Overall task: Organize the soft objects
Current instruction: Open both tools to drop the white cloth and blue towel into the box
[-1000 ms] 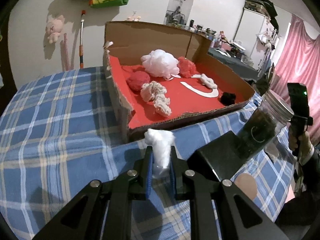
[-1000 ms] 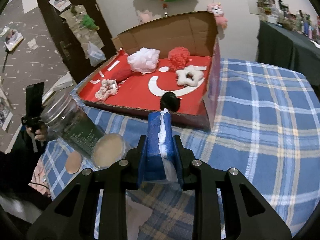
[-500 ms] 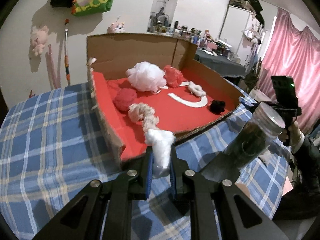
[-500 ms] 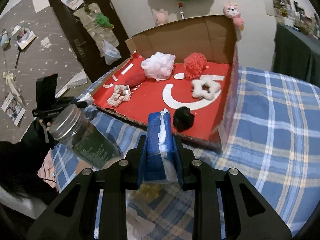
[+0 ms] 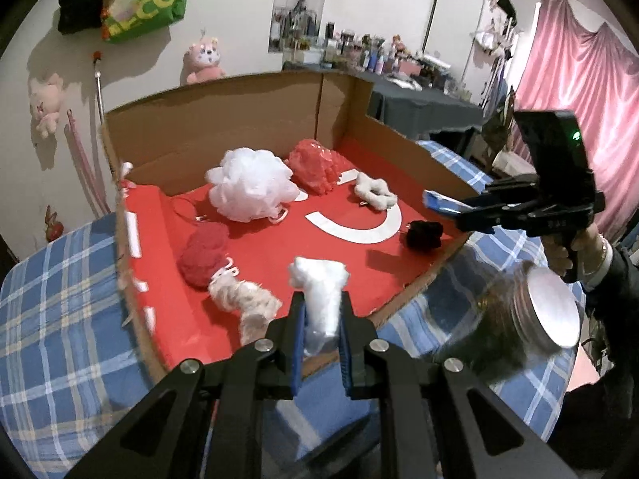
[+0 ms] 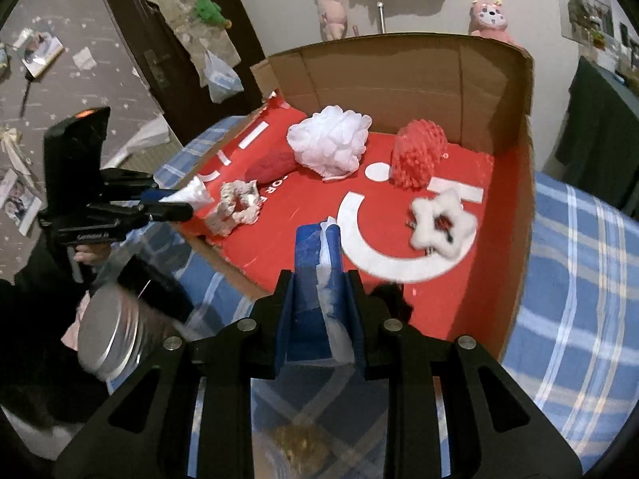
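Observation:
My left gripper (image 5: 321, 319) is shut on a white cotton wad (image 5: 319, 291) and holds it above the near edge of a cardboard box with a red floor (image 5: 347, 247). My right gripper (image 6: 319, 255) is shut on a clear plastic bag (image 6: 331, 287) that hangs down beneath it, over the box's near edge. In the box lie a white bath pouf (image 5: 251, 189), a red pouf (image 5: 313, 165), a red yarn ball (image 5: 203, 255), a white star scrunchie (image 6: 443, 223), a pink-white scrunchie (image 6: 235, 207) and a black pom (image 5: 425, 235).
A glass jar with a metal lid (image 5: 531, 319) stands on the blue plaid tablecloth (image 5: 56, 319) by the box's near right corner. It also shows in the right wrist view (image 6: 116, 331). The box's tall cardboard walls (image 6: 399, 84) rise at the back and sides.
Both grippers have risen and moved forward toward the box, each still holding its load. The jar now sits lower and closer in both views.

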Demonstrator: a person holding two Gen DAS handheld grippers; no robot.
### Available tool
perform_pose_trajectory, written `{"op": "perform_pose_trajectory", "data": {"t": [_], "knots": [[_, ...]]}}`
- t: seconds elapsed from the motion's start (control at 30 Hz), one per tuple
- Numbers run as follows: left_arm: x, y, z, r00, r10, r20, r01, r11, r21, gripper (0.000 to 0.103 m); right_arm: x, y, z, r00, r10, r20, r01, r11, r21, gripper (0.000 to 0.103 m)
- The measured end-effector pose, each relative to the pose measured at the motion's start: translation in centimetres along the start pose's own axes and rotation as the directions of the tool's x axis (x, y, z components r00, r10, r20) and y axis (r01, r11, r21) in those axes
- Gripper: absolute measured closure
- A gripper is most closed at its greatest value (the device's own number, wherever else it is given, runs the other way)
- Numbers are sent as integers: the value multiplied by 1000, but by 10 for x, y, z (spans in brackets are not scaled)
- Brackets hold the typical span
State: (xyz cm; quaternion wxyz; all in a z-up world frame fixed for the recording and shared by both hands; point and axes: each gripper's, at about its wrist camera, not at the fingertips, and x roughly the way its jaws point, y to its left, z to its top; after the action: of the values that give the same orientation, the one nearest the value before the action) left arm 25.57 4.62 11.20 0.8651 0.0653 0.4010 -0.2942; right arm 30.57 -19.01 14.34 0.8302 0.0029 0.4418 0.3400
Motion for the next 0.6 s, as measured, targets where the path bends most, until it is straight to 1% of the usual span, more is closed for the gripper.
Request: {"op": "perform_pose_trajectory", "data": {"t": [0.13, 0.23, 0.33, 0.4, 0.6], "knots": [[22, -6, 18, 998, 28, -61, -28, 1000, -7, 88, 18, -3, 24, 998, -41, -53, 42, 999, 14, 79], [39, -8, 32, 994, 49, -103, -50, 999, -12, 88, 38, -7, 42, 992, -76, -101, 79, 996, 31, 79], [61, -4, 47, 986, 72, -150, -77, 997, -31, 88, 57, -11, 56, 983, -114, -143, 119, 992, 31, 79], [71, -3, 55, 982, 83, -171, -90, 995, -35, 87, 69, -16, 62, 977, -125, -172, 134, 990, 45, 79], [109, 10, 68, 958, 138, -250, -153, 988, -39, 86, 98, -29, 71, 954, -168, -246, 186, 981, 52, 79]]}}
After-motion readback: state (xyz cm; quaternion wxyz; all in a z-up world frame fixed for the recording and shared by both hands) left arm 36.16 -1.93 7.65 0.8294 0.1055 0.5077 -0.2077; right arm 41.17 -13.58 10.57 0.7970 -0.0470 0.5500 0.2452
